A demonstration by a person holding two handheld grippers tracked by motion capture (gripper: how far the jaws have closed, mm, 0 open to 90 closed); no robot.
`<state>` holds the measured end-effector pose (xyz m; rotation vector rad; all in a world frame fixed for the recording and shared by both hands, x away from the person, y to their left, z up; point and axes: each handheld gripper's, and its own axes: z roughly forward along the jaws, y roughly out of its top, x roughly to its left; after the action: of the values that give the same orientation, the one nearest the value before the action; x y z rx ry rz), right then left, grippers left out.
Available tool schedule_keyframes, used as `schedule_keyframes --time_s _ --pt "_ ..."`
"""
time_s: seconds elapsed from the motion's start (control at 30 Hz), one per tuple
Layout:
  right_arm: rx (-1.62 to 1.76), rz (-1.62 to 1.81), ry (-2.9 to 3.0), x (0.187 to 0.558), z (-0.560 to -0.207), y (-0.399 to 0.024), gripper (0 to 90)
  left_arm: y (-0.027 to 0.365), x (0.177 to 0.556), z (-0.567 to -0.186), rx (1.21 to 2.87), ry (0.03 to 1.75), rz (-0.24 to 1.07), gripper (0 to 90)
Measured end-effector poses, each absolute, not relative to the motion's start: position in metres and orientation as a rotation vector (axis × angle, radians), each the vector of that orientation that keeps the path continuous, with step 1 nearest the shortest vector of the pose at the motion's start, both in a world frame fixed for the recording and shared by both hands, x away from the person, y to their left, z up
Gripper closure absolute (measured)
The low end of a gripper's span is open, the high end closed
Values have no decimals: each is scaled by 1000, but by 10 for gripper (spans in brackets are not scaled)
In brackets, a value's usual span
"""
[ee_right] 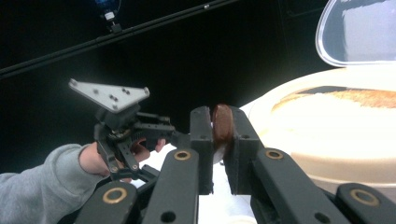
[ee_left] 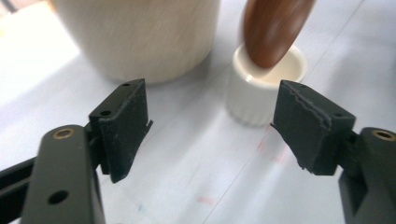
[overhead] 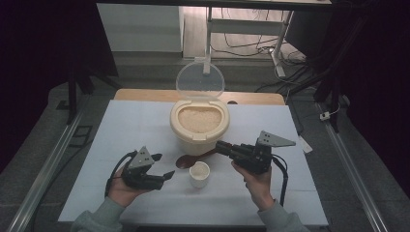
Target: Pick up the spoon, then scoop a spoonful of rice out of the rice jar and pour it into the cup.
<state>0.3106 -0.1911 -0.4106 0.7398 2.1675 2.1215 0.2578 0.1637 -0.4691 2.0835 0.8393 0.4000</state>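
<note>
A cream rice container, full of rice, stands mid-table with its clear lid raised. In front of it sits a small white cup. A brown wooden spoon hangs with its bowl just left of and above the cup. My right gripper is shut on the handle, and the handle end is pinched between its jaws. My left gripper stands open left of the cup with nothing in it. In the left gripper view the cup lies ahead of the spread jaws, under the spoon bowl.
The white tabletop has free room left and right of the container. A wooden board edge runs along the back. Metal rails flank the table, and a desk frame with cables stands beyond.
</note>
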Motion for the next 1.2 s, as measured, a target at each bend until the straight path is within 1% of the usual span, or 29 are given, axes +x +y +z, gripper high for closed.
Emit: schedule_keyframes --time_s 0.3,0.57,0.73,1.2 --pt "737 2142 2116 313 -404 -205 826 202 245 -493 2053 964 431 233" --pt "735 2147 2063 313 -396 -217 827 230 236 -507 2008 1063 416 215" --pt "723 2147 2040 312 -391 -222 827 236 236 -510 2003 1084 412 206" --pt "717 2151 1985 313 -383 -230 827 236 239 -511 2002 1090 393 186"
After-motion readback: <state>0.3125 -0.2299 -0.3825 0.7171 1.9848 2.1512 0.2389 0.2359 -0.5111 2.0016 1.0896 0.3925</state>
